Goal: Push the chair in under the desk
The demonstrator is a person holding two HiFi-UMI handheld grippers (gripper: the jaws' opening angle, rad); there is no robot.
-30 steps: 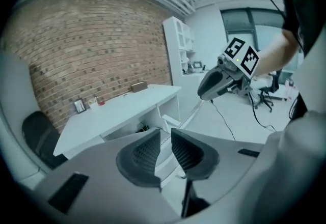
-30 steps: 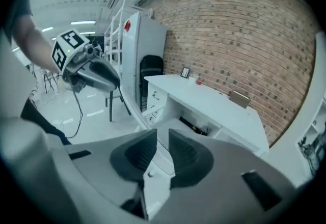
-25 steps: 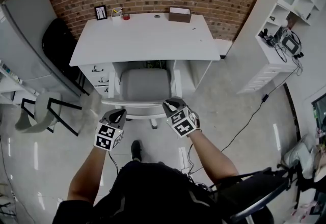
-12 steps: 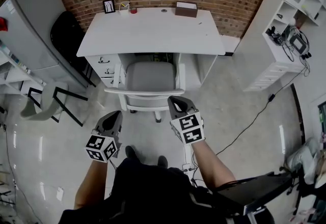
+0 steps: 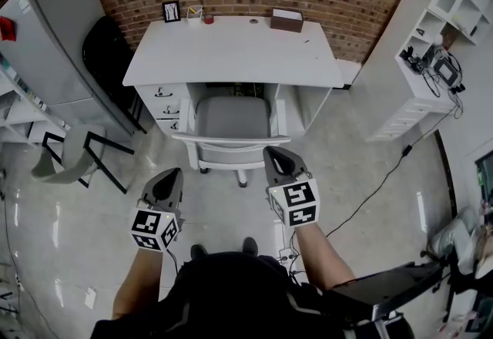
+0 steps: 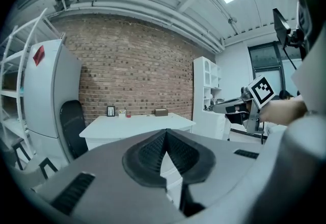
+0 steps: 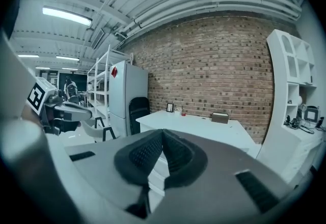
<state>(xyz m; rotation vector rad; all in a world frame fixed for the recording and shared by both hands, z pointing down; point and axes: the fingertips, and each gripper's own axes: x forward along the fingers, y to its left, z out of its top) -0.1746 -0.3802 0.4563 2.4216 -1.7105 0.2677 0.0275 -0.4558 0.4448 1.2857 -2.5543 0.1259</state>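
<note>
You wear a black short-sleeved top (image 5: pixel 231 295) and dark shoes (image 5: pixel 250 245). Your left gripper (image 5: pixel 174 172) and right gripper (image 5: pixel 272 151) each have a smooth grey wedge-shaped shell with a white cube (image 5: pixel 155 229) at the rear, printed with black square markers. In the gripper views, black ribbed rubber pads (image 6: pixel 147 154) line the jaws, and narrow dark slots (image 6: pixel 71 192) are cut into the grey shell.

Both arms reach forward, forearms bare, elbows bent. Left gripper (image 5: pixel 170 176) has its jaws together with nothing between them and points ahead, tipped slightly down. Right gripper (image 5: pixel 276 158) is the same, jaws closed and empty, sitting further forward in the head view. The grippers are side by side, well apart, with marker cubes facing up.
</note>
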